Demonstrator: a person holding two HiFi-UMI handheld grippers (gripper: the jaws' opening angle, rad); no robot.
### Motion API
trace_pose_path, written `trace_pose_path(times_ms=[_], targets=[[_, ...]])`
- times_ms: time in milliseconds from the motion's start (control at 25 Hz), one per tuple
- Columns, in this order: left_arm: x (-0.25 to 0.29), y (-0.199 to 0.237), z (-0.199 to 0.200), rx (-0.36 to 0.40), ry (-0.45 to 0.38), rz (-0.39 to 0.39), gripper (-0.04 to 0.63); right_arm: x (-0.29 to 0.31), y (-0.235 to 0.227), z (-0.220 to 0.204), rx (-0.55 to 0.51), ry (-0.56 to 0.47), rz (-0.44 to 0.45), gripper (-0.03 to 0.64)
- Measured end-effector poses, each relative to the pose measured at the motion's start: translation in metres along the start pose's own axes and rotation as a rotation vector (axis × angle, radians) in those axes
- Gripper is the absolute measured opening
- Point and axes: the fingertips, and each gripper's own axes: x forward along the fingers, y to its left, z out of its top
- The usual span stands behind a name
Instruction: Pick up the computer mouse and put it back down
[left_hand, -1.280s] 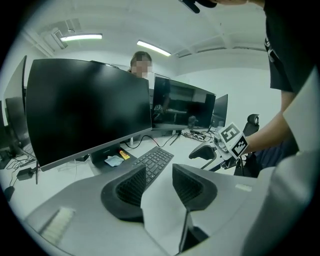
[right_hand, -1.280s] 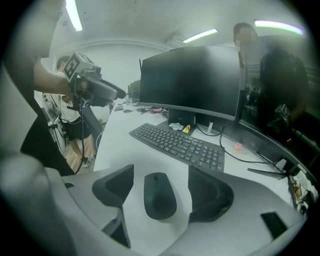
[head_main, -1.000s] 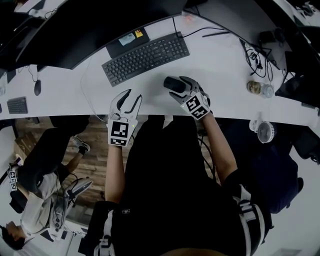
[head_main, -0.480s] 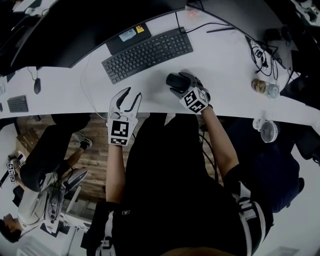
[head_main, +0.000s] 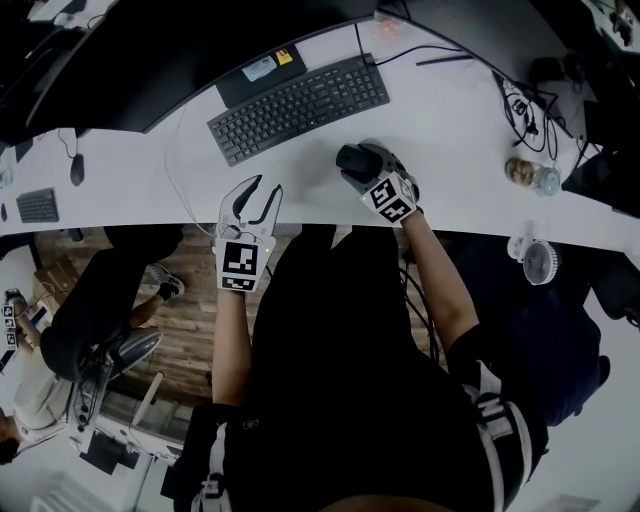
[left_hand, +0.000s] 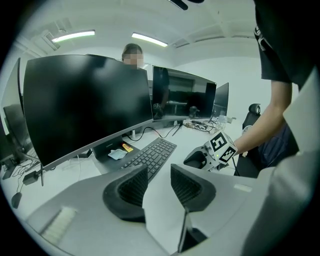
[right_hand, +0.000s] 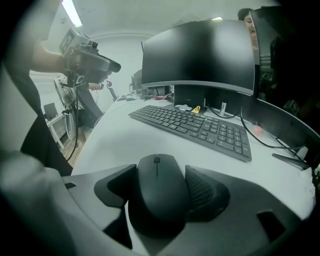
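Computer mouse lay on the desk between the jaws of our right gripper, long axis running along them toward the keyboard; those jaws had just been closing and pressed its sides. Our left gripper, empty, jaws apart though lately narrowing, stood well aside.

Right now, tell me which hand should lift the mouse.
Right. The right tongs have just been closing around the mouse, pads against both its sides. The left tongs, also just closing, hold nothing and stand apart from the mouse.
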Motion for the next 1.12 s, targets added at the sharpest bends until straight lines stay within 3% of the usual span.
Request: trace_pose_path(times_ms=[440, 1120], targets=[[-0.011, -0.002, 0.006, 0.020, -0.041, -0.008, 0.138, -0.003, -0.001, -0.003, 0.095, 0.015, -0.051, 0.302], [-0.046, 0.003, 0.011, 0.061, -0.126, -0.036, 0.137, -0.065, 0.008, 0.033, 0.162, -0.064, -0.182, 0.302]])
